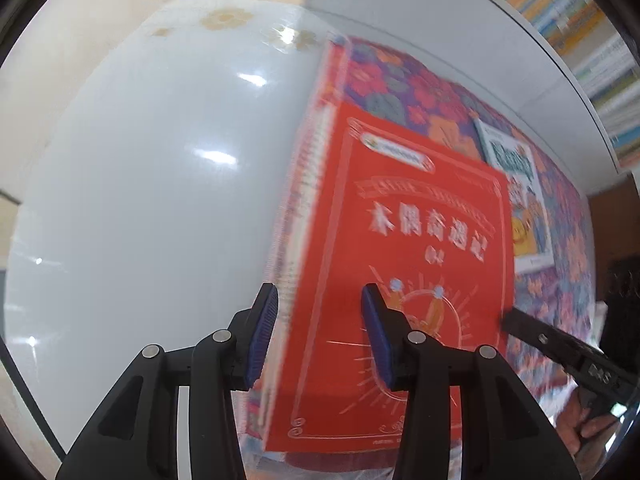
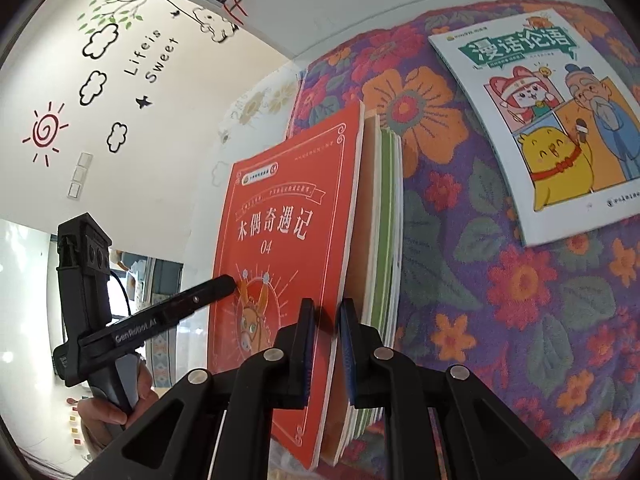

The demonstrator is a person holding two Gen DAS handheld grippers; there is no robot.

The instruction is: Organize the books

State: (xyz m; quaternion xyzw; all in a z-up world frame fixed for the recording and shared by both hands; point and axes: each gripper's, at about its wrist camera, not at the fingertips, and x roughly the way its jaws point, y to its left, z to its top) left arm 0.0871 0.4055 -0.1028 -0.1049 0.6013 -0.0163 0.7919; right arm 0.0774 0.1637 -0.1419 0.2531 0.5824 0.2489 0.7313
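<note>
A red book [image 2: 280, 220] stands on edge on a floral cloth [image 2: 520, 300], leaning against several thin brown and green books [image 2: 384, 220]. My right gripper [image 2: 327, 304] is shut on the red book's near edge, with one pad on its cover and the other between it and the brown book. My left gripper [image 1: 320, 288] is open and straddles the left edge of the red book [image 1: 400, 240]. One of its fingers [image 2: 224, 282] touches the cover. The right gripper's fingers [image 1: 520, 322] come in at the book's right edge. This view is blurred.
A white picture book [image 2: 540, 120] lies flat on the cloth to the right, also visible in the left wrist view [image 1: 516, 200]. A glossy white surface [image 1: 140, 200] lies left of the cloth. Bookshelves [image 1: 580, 40] stand behind. A hand [image 2: 108, 412] holds the left gripper.
</note>
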